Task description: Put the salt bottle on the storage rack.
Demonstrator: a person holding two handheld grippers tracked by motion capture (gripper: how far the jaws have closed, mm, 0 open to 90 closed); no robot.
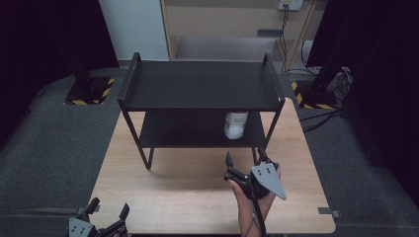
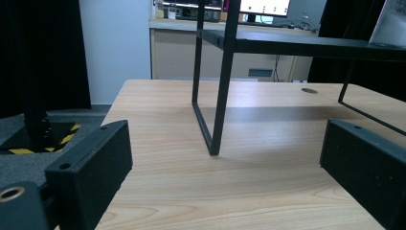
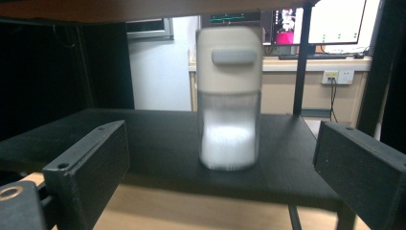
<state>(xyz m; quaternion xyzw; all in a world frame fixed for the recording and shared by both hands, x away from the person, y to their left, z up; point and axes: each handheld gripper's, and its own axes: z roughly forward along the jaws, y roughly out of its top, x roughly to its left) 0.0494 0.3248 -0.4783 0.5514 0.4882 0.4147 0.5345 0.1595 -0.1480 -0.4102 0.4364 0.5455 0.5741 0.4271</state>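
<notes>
Fingers of the right gripper (image 1: 244,162) are spread wide, empty, facing the jar (image 3: 229,96) on the lower shelf (image 3: 163,143). Left gripper (image 1: 107,210) rests released at the tabletop (image 1: 188,197) edge. Advance level under the upper shelf, centring the jar before clenching.

Overhead camera; two low shelf-facing (image 1: 200,86) views

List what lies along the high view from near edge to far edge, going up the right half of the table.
right gripper → white container on the lower shelf → top shelf of the black rack → cabinet beyond the table.
</notes>
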